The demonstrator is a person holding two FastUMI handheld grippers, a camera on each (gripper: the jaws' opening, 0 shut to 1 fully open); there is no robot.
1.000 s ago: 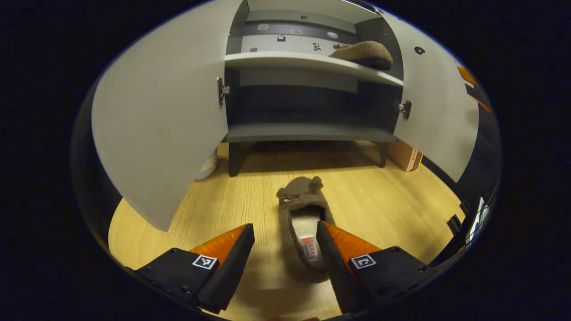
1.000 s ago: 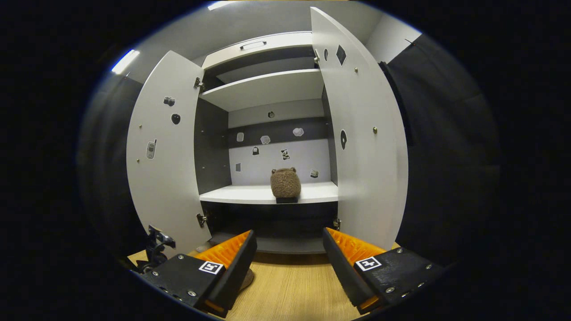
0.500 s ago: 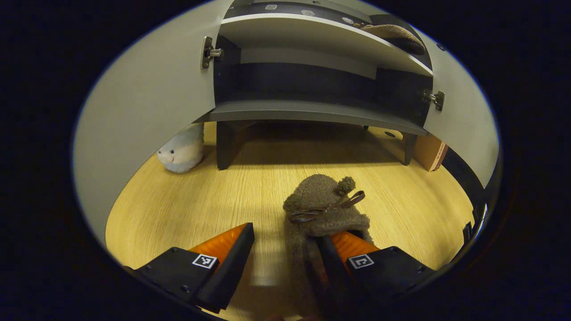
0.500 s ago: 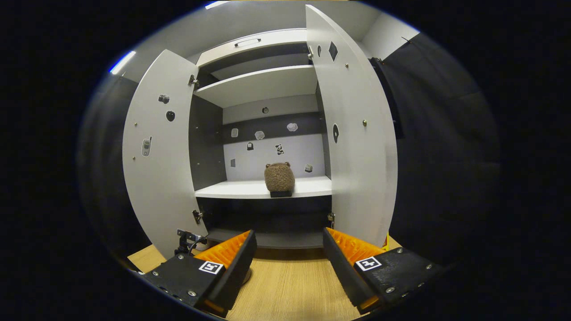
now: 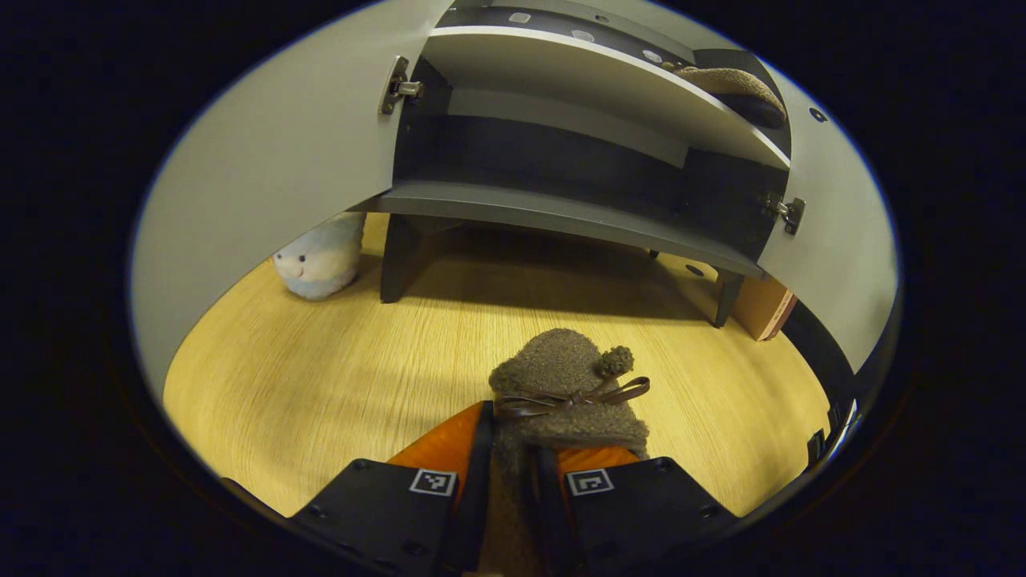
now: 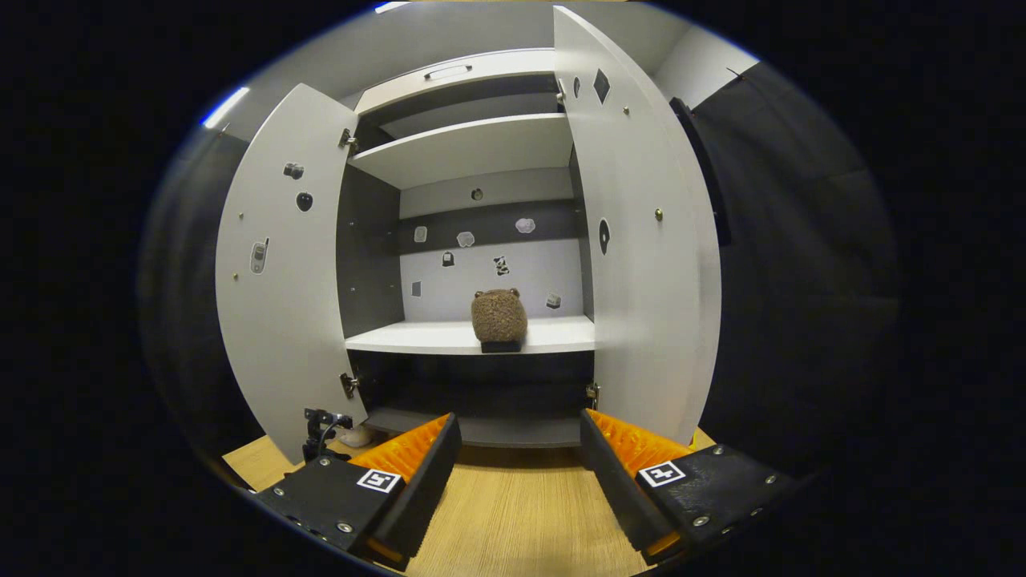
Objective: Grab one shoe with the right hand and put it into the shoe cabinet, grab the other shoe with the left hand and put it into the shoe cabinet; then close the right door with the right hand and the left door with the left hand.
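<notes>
Shoe cabinet (image 6: 481,240) is standing on the wooden floor (image 5: 321,377) with its left door (image 6: 280,280) and right door (image 6: 641,264) both hanging open. One brown slipper (image 6: 498,317) is sitting on the white shelf (image 6: 417,340). The second slipper (image 5: 565,385) is lying on the floor, its side wall pinched between the left gripper's (image 5: 506,473) narrowed fingers. The right gripper (image 6: 517,473) is hovering wide apart, holding nothing.

No words, brands or numbers can be read. The left hand-held gripper (image 5: 507,473) and right hand-held gripper (image 6: 519,473) each carry square black-and-white coded tags (patterns, not text). Small stickers on the shoe cabinet (image 6: 473,152) are too small to make out.
</notes>
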